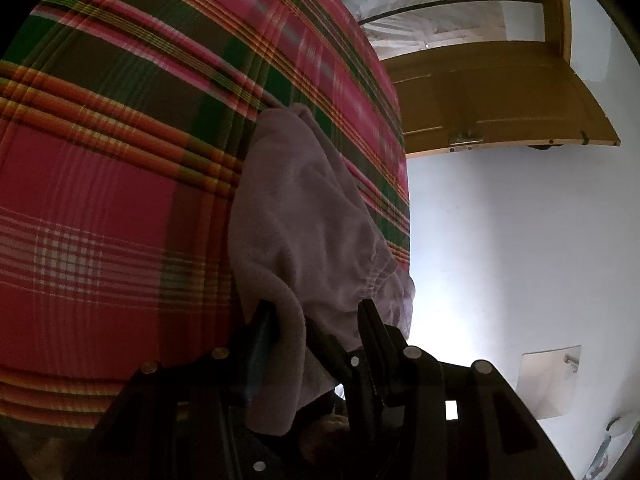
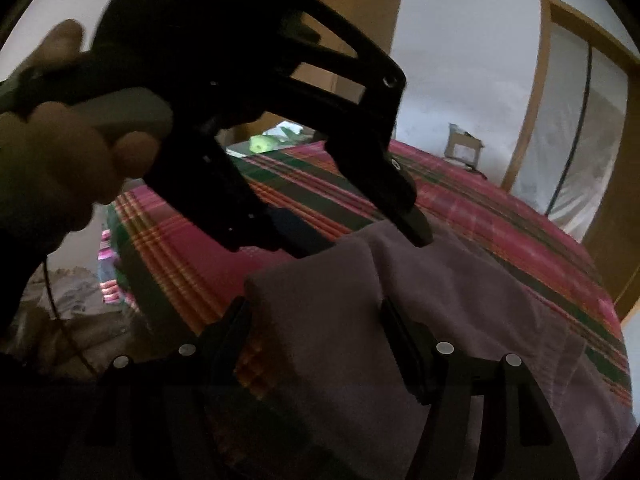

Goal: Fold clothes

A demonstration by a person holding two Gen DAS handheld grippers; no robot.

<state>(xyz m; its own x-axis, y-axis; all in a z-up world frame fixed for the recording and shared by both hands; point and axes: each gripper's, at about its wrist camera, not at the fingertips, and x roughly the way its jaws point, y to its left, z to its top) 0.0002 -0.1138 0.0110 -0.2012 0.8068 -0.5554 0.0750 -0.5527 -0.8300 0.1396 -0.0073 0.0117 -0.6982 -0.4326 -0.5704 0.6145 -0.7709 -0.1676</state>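
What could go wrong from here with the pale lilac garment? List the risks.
1. The left hand-held gripper pinches only a bunched edge of the pale lilac fleece garment near its gathered band, so the cloth may slip out.
2. The right hand-held gripper stands open over the cloth and may catch the pink-and-green plaid bedcover underneath.
3. The two tools work close together and could collide.

1. Bed under a pink, green and orange plaid cover [image 2: 480,208], takes up most of the room.
2. Plain white walls [image 1: 500,240], kinda dim light.
3. Wooden door [image 1: 500,92], wood-framed glass panel [image 2: 580,120] beside the bed.
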